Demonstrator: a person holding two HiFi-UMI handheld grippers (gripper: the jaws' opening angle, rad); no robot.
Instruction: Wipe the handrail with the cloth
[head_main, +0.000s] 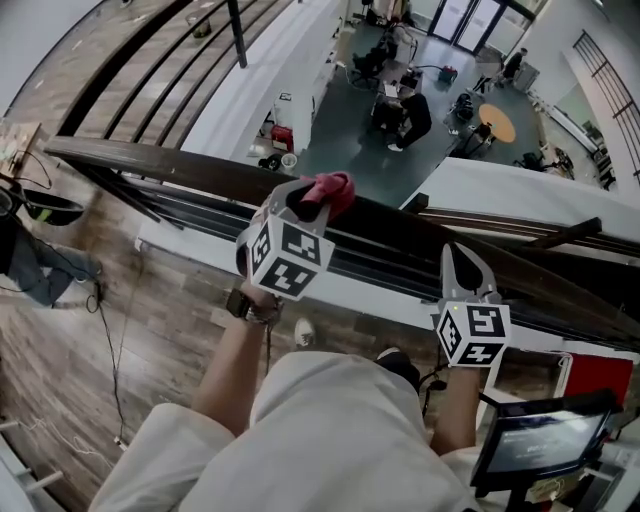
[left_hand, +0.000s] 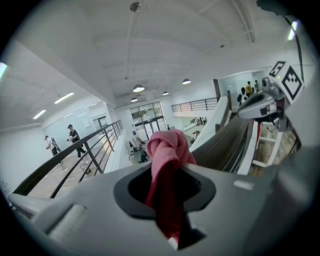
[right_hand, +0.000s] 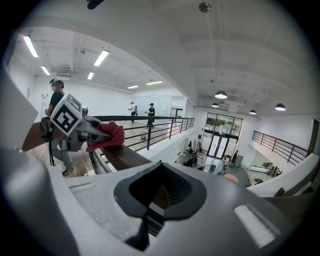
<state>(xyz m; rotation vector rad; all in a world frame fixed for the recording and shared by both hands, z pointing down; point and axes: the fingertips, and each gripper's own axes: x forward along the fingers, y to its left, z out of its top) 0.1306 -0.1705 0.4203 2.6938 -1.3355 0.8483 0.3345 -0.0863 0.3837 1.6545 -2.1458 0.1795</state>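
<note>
- Pale trousers (head_main: 340, 440) nearest the lens in the head view, cut off by the bottom edge; both forearms partly hidden behind them.
- Left gripper (head_main: 318, 195) clamped tight on a pink-red cloth (head_main: 332, 190); marker cube toward the camera, watch (head_main: 240, 303) on the wrist below.
- In the left gripper view, cloth (left_hand: 167, 165) pinched between the closed jaws, knotted bunch sticking out past the tips, tail end hidden down in the slot.
- Cloth bunch over the top of the dark wooden handrail (head_main: 180, 160); seen from the right gripper view, cloth (right_hand: 112, 134) lying on the handrail (right_hand: 125, 157), apparently touching.
- Right gripper (head_main: 462, 262) closed to a point, nothing between the jaws; only a thin slit in its own view, handrail slats showing through the opening.
- Right gripper tip over the handrail, well apart from the cloth; contact with the rail not clear.
- Handrail running left to right across the head view, right end dim and hard to follow; metal bars (head_main: 200, 215) below it partly hidden by the grippers.
- Screen (head_main: 540, 435) at lower right, cut off, content unreadable.
- Lower floor (head_main: 350, 140) far beneath the rail, with small blurry people (head_main: 405, 115) and a round table (head_main: 497, 122).
</note>
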